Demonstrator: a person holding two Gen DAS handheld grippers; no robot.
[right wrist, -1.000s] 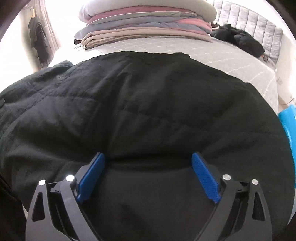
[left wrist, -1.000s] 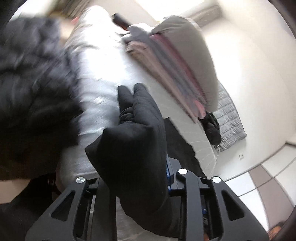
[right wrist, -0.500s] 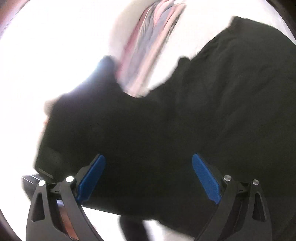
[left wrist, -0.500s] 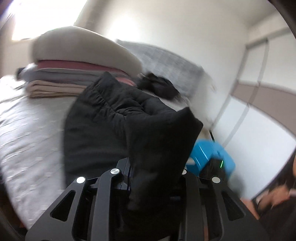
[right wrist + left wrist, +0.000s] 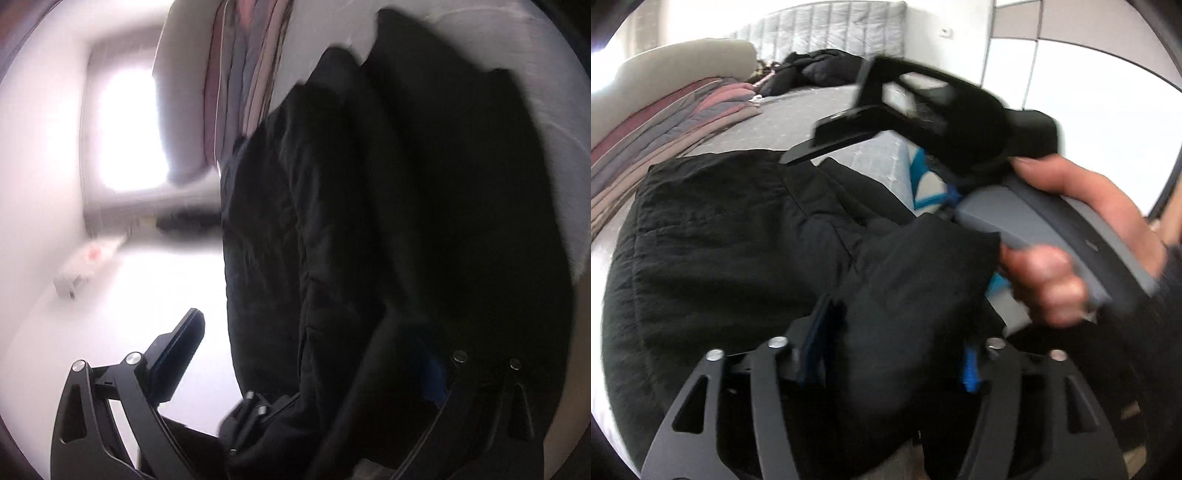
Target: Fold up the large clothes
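Two grippers share this moment, both low in their frames. Nearest, at the bottom of the left wrist view, the left gripper point(image 5: 890, 354) has a thick black sleeve end point(image 5: 916, 295) bulging between its blue pads; its jaws have just been opening, so the fold looks let go rather than pinched, likely so it can settle on the garment. Behind it the black padded jacket point(image 5: 731, 240) lies spread over the grey bed point(image 5: 820, 107), filling the left and middle of that frame. At right a hand point(image 5: 1067, 251) grips the grey handle of the right gripper point(image 5: 827, 136), whose jaws stand wide apart over the jacket, clasping nothing.

From the right wrist view, the right gripper point(image 5: 314, 369) hangs with dark jacket cloth point(image 5: 369, 221) across its right side, blurred.

Farther back, a stack of folded blankets point(image 5: 683, 110) sits upper left, a second dark garment point(image 5: 812, 70) by the headboard. No container's contents can be made out.
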